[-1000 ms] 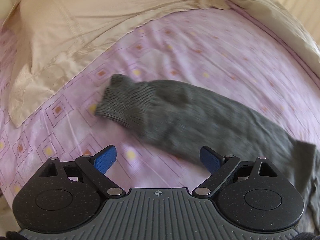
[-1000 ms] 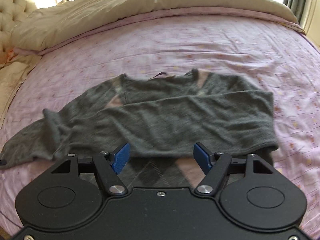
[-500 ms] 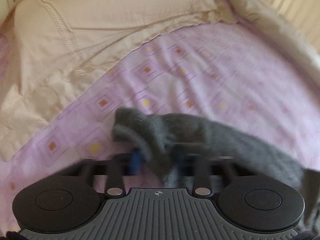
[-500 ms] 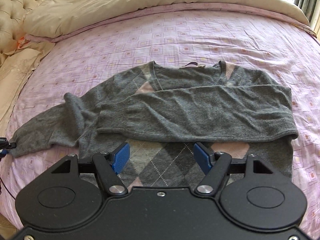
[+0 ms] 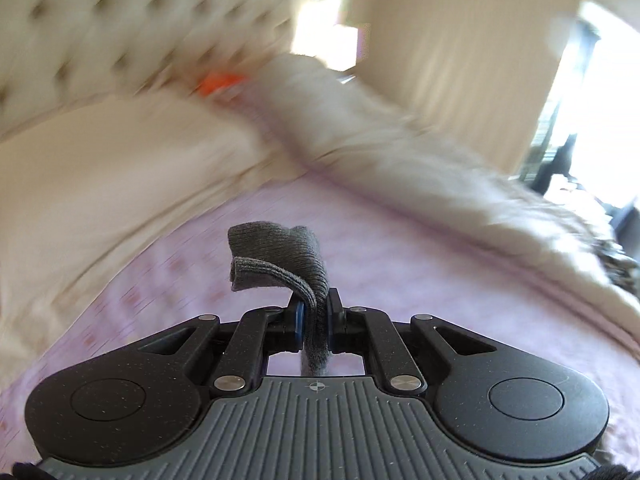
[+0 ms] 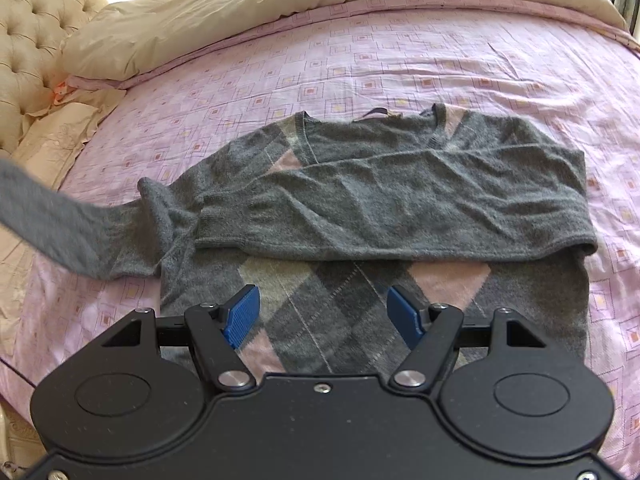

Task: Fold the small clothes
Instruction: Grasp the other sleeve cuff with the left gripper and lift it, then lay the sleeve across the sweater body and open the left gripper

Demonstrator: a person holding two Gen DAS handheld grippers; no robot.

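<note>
A grey argyle sweater (image 6: pixel 360 304) with pink diamonds lies flat on the pink patterned bedsheet (image 6: pixel 320 68). Its right sleeve (image 6: pixel 400 208) is folded across the chest. The other sleeve (image 6: pixel 52 224) rises off the bed toward the left edge of the right wrist view. My left gripper (image 5: pixel 314 320) is shut on that sleeve's ribbed cuff (image 5: pixel 276 256), which sticks up between the blue pads. My right gripper (image 6: pixel 324 316) hovers open above the sweater's lower front, nothing between its fingers.
A cream duvet (image 6: pixel 248 8) is bunched along the far side of the bed. A tufted cream headboard (image 6: pixel 28 40) and a pillow (image 6: pixel 56 140) are at the left. A bright window (image 5: pixel 600 92) shows at the right of the blurred left wrist view.
My left gripper came down onto the sleeve cuff, shut on it, and has lifted it off the bed. My right gripper pulled back a little from the sweater and stays open.
</note>
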